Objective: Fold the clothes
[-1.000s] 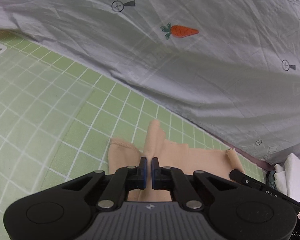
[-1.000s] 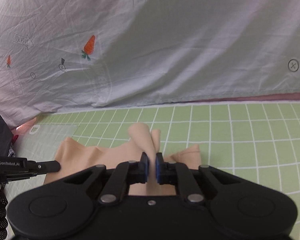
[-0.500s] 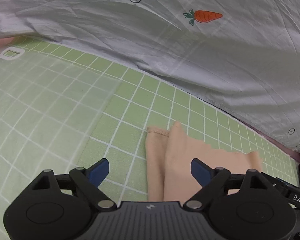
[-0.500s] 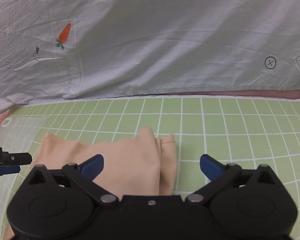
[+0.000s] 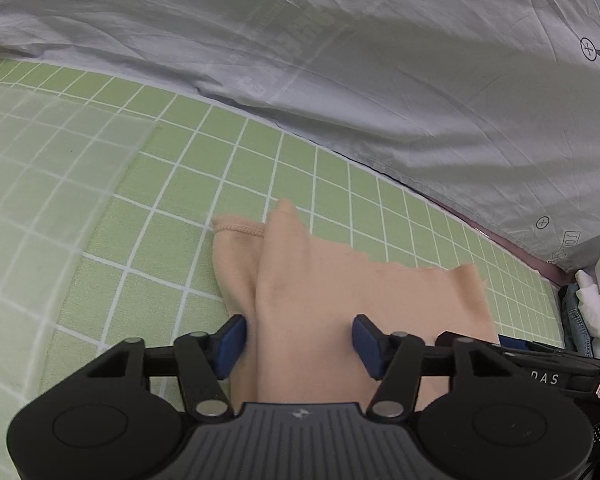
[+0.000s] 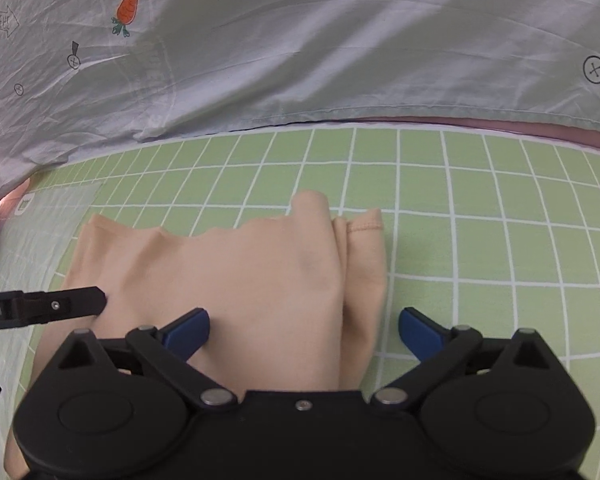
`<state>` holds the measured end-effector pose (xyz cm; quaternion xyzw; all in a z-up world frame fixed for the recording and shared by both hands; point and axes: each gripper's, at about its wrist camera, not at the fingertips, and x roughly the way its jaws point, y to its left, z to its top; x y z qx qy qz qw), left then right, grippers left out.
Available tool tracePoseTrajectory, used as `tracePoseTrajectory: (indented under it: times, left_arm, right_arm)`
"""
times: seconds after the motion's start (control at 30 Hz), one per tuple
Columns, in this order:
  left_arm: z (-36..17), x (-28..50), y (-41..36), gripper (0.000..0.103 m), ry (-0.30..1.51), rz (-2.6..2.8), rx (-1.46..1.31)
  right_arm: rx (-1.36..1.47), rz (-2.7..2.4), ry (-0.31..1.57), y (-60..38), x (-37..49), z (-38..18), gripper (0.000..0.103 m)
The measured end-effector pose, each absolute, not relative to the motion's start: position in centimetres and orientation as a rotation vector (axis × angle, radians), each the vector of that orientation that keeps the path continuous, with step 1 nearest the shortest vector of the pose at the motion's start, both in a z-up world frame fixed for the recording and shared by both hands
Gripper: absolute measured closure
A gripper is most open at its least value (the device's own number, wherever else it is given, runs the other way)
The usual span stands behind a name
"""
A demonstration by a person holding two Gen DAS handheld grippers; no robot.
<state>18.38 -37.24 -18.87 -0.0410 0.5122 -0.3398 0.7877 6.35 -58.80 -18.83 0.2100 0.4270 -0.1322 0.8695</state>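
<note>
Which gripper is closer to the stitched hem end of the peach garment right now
Right, though only by a narrow margin. The right gripper hangs open over the peach garment, the stitched hem just ahead to its right. The left gripper, also open, has the hem ahead to its left.

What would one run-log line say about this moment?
left gripper: jaws open | right gripper: jaws open | peach knit garment: folded, released on green grid mat

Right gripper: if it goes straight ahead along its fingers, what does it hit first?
Probably the folded peach garment, which lies between the open fingers of the right gripper on the green grid mat. Height above it is unclear; clearing it, the grey carrot-print sheet comes next.
</note>
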Motion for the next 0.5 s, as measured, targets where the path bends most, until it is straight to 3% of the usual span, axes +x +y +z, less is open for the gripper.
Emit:
tracePoseTrajectory:
  times: [0.03,0.1,0.17,0.23,0.5]
  left_arm:
    - [-18.8,18.2,-37.4,0.078,1.105,-0.734,-0.093]
    - [-18.5,17.8,-37.7,0.082,1.103,-0.749,-0.092]
    - [-18.0,17.4,-37.8,0.084,1.116,-0.774,-0.109]
    - [-17.3,16.7,-37.7,0.085,1.137,-0.807,-0.142]
    - [-12.4,9.5,-37.8,0.087,1.147,-0.986,-0.191]
  right_arm:
    - [0.457,-0.27,0.88,-58.6,6.3,-18.7,0.023]
    - [0.481,-0.254,0.867,-58.2,6.3,-18.6,0.029]
    - [0.497,-0.235,0.865,-57.8,6.2,-18.4,0.057]
    - [0.581,-0.237,0.825,-58.1,4.9,-17.9,0.073]
    - [0.612,-0.326,0.687,-56.0,-5.1,-13.4,0.078]
